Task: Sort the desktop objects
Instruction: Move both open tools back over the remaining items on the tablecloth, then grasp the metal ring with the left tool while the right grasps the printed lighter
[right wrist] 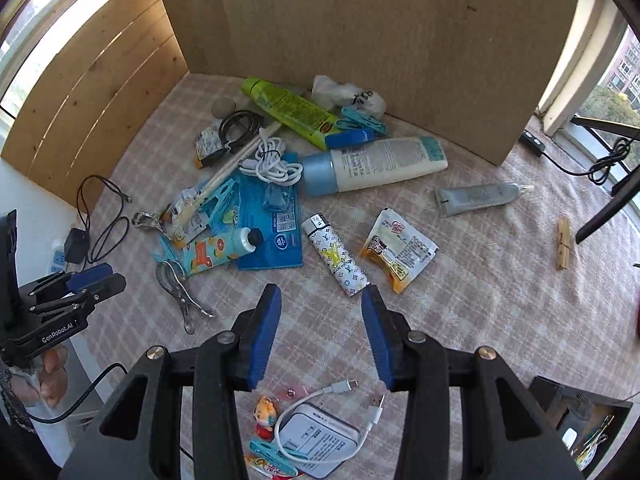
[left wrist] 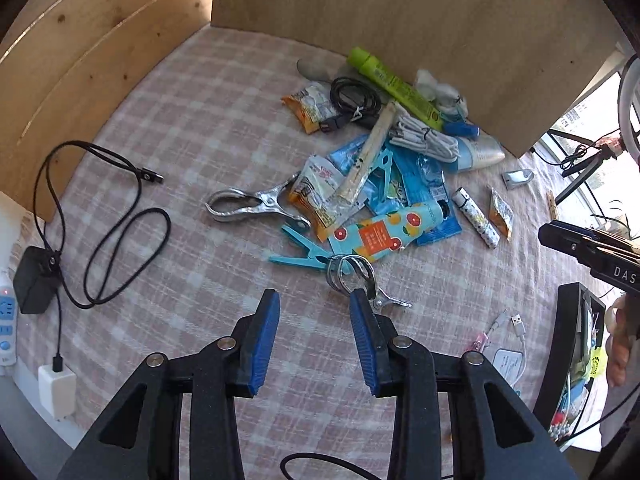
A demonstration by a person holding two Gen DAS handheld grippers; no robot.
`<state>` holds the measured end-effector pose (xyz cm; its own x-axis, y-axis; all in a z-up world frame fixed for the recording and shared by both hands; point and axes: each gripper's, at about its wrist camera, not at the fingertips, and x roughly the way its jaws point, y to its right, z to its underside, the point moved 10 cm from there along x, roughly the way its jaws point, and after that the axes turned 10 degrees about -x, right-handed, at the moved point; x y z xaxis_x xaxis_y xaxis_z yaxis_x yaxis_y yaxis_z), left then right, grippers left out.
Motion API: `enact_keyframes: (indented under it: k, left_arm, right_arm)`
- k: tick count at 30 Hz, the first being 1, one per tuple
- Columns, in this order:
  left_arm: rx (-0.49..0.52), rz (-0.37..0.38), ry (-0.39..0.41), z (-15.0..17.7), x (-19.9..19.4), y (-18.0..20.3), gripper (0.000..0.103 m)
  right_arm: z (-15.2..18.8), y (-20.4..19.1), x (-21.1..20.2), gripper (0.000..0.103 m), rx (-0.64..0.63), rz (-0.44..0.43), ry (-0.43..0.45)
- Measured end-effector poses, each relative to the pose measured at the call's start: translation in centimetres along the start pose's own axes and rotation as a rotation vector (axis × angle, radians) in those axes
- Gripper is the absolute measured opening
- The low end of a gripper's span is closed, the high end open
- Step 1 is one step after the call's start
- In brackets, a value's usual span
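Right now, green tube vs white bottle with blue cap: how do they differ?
The green tube is slimmer, lime with yellow print; the white bottle is fatter, with a large blue cap. The green tube lies diagonally nearer the cardboard wall; the white bottle lies almost crosswise in front. Both lie flat, ungripped.

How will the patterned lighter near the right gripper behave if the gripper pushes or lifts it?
The patterned lighter looks rigid, so it should keep its shape in the open right gripper. Its glossy rounded body may slip or roll sideways on the checked cloth. It probably weighs little, being small and slim.
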<state>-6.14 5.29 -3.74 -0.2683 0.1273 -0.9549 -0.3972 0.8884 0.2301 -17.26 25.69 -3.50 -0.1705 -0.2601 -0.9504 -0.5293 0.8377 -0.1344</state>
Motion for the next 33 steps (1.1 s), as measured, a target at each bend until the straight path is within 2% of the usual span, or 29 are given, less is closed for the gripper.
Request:
enact_keyframes:
  k: [5,8,11,14,17,21,26,27,31,33]
  left_arm:
    - [-0.04,0.006,-0.057,0.5,2.7,0.3,0.03]
    - [-0.061,0.025,-0.072,0.3,3.5,0.4,0.032]
    - [-0.076,0.008,-0.071,0.1,3.9,0.1,0.029]
    - [-0.095,0.051,-0.094,0.1,3.9,0.2,0.029]
    - [-0.07,0.014,-0.079,-0.2,4.0,0.2,0.029]
    - [-0.074,0.021,-0.095,-0.1,4.7,0.3,0.029]
    - [-0.029,0.001,-0.098,0.4,5.6,1.0,0.019]
    - [-0.013,-0.01,-0.093,0.4,5.7,1.1,0.018]
    - [0.029,-0.016,-0.073,0.4,5.6,1.5,0.018]
    - [0.041,-0.021,-0.068,0.5,5.6,1.5,0.012]
  right_arm:
    - [-0.8,0.8,3.3,0.04,-0.006,-0.006,-0.04]
    - [-1.2,1.1,4.6,0.04,-0.007,-0.007,-0.048]
    - [-1.4,1.3,5.6,0.04,0.009,-0.014,-0.058]
    - [-1.4,1.3,6.4,0.04,0.008,-0.019,-0.068]
    - [-1.5,1.2,7.0,0.04,0.002,-0.003,-0.079]
    - [-1.7,1.0,7.5,0.04,-0.007,0.004,-0.088]
    - [-1.7,1.1,8.1,0.039,0.001,0.009,-0.099]
    - [-1.7,1.2,8.1,0.039,0.003,0.013,-0.099]
    - [-1.1,1.0,7.8,0.025,0.022,0.009,-0.088]
    - [-0.4,0.7,7.6,0.023,0.033,-0.005,-0.083]
